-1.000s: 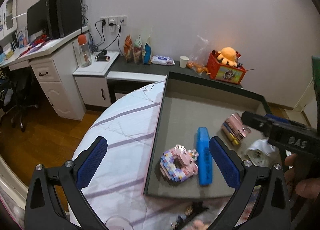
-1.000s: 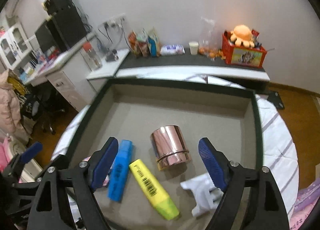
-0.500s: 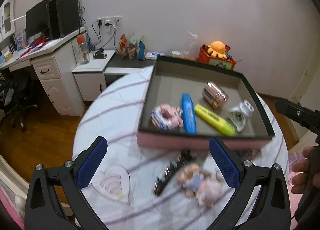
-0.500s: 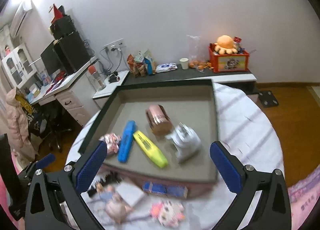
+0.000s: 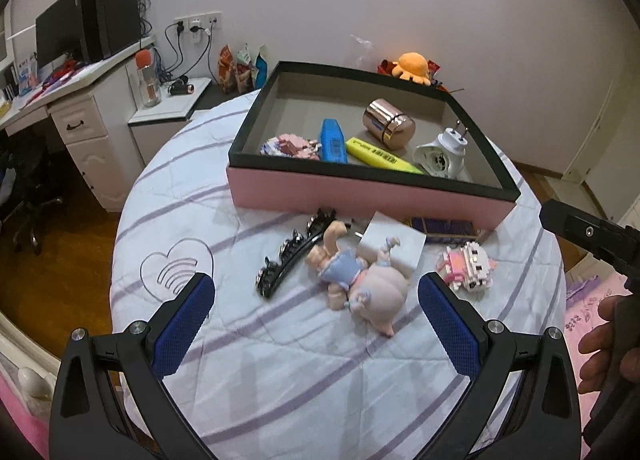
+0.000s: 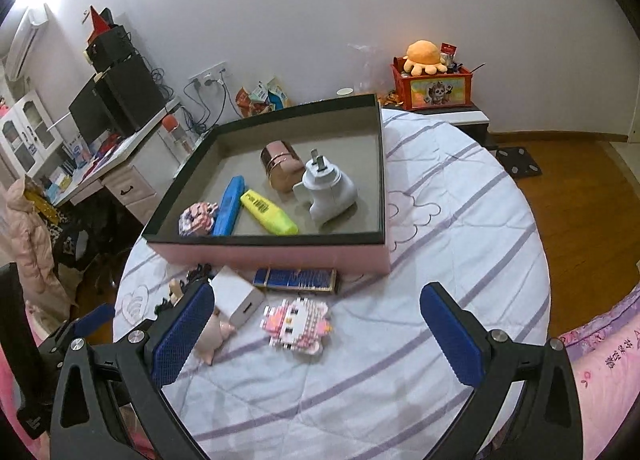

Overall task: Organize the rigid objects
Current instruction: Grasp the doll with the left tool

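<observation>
Two grippers hang over a round table [image 5: 248, 344] spread with a white, lilac-striped cloth, and both stand wide apart with nothing between their blue pads: the left gripper [image 5: 316, 324] above the bare cloth near a stitched heart outline, the right gripper [image 6: 316, 332] above the front of the table. Behind them sits a shallow box [image 5: 360, 192] with pink outer walls and a dark rim, already holding five things: a pink brick-built ring [image 6: 197, 218], a blue marker [image 6: 228, 206], a yellow highlighter [image 6: 268, 212] with a barcode and small dark print too fine to read, a rose-gold cylinder [image 6: 282, 166] lying on its side, and a white plug adapter [image 6: 328, 190] with its prongs up. Still out on the cloth, in front of the box, lie a black toothed hair clip [image 5: 294, 250], a pale doll in a blue dress [image 5: 356, 280] on its back, a small white box [image 6: 238, 298] just behind the doll, a flat dark-blue packet [image 6: 298, 280] with gold edging whose lettering I cannot make out, and a pink-and-white brick-built figure [image 6: 298, 324]. At the lower right of the right wrist view, pink bedding [image 6: 608, 372] carries purple characters, too skewed to read.
</observation>
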`<state>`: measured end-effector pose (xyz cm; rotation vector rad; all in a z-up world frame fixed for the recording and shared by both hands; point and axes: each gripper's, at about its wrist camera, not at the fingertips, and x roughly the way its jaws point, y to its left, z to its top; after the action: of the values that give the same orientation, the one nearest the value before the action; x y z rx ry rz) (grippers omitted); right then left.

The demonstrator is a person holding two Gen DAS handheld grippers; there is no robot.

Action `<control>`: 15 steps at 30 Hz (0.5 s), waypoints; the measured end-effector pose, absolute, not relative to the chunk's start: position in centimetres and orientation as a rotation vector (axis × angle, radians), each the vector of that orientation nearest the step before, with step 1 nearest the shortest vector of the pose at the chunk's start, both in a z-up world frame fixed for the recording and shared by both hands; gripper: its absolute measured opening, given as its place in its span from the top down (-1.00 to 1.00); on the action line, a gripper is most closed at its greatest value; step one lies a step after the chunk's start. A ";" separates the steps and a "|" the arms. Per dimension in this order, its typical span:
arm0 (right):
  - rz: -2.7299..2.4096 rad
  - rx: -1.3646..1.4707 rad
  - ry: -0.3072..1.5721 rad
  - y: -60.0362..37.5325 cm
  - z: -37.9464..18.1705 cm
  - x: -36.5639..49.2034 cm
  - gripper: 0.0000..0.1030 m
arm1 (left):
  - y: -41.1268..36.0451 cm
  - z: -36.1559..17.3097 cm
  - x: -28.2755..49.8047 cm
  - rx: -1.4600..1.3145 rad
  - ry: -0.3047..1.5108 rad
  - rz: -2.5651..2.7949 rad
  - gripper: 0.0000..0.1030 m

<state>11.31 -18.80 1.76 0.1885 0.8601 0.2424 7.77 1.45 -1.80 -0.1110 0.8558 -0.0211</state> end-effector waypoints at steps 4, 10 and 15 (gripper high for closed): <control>0.254 0.192 0.868 -19.0 1.3 10.6 -1.00 | 1.2 -2.4 7.5 -0.108 0.873 -0.017 -0.99; 0.255 0.201 0.878 -19.3 1.0 10.6 -1.00 | -0.9 -3.8 8.7 -0.117 0.917 -0.055 -0.99; 0.245 0.208 0.885 -19.8 0.7 11.0 -1.00 | -1.9 -5.5 10.4 -0.106 0.953 -0.036 -0.99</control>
<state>11.05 -19.76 0.66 0.2077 0.8854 0.2446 10.35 -1.87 -5.54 -0.1058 0.9533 -0.0363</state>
